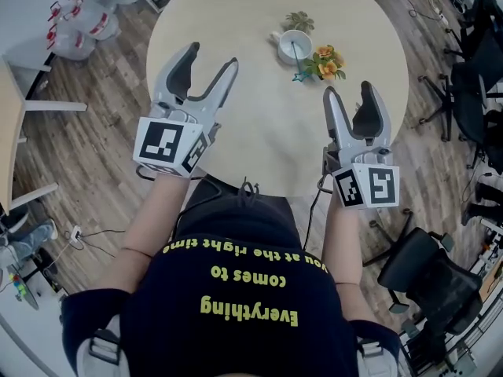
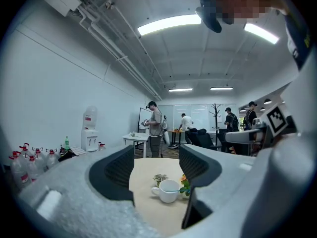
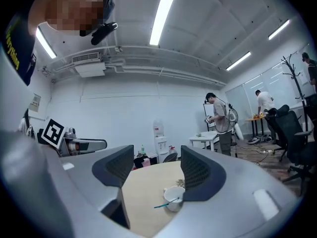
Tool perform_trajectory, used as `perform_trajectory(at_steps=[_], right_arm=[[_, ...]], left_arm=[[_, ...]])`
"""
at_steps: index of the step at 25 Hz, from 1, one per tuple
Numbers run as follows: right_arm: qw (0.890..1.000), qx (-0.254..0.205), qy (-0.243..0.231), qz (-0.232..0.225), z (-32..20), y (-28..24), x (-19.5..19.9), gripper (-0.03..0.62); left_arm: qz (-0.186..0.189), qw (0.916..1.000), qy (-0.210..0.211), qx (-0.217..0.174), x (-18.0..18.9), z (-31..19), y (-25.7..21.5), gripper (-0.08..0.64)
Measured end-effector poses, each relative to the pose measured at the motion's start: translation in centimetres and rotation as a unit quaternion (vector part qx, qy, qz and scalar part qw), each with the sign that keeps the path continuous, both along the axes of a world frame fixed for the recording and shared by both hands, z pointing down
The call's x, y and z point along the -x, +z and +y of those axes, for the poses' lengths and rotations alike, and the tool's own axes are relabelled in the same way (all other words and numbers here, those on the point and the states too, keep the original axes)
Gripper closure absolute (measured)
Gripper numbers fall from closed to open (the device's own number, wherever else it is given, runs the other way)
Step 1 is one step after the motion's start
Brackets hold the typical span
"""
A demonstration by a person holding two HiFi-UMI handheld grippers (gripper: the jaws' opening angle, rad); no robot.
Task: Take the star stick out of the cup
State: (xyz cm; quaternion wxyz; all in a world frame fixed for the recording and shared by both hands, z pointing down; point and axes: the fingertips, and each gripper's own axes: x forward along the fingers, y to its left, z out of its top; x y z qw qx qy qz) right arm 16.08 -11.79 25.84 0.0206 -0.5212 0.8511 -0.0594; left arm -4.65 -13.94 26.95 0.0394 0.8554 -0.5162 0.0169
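Star stick (image 1: pixel 294 50) stands in a white cup (image 1: pixel 297 44) near the round tabletop's (image 1: pixel 259 124) far edge. Left gripper (image 1: pixel 212 56) and right gripper (image 1: pixel 347 89) hover spread and empty over the near edge, above a wood-plank floor (image 1: pixel 102 155).

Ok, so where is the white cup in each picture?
Head view: white cup at top centre, on the table's far side.
Left gripper view: white cup low centre, seen between the open jaws.
Right gripper view: white cup low centre, at the right jaw's edge.
Shared landmark: the round table under it.
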Motion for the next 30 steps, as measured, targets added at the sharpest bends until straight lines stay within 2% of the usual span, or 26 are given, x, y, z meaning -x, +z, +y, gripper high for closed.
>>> perform_trajectory(at_steps=[7,23,30], right_arm=[[1.000,0.012,-0.008,-0.003,-1.1,0.9,0.4,0.286],[0.999,0.028,0.034,0.004,-3.1,2.1,2.4,0.291],[0.998,0.060,0.036,0.009,-4.2,4.8,2.9,0.291]], left_arm=[[-0.001,1.0000,0.004,0.006,-0.6,-1.0,0.5,0.276],[0.017,0.9987,0.045,0.017,0.4,-4.6,2.4,0.276],[0.027,0.9978,0.049,0.035,0.4,-5.5,4.3,0.276]])
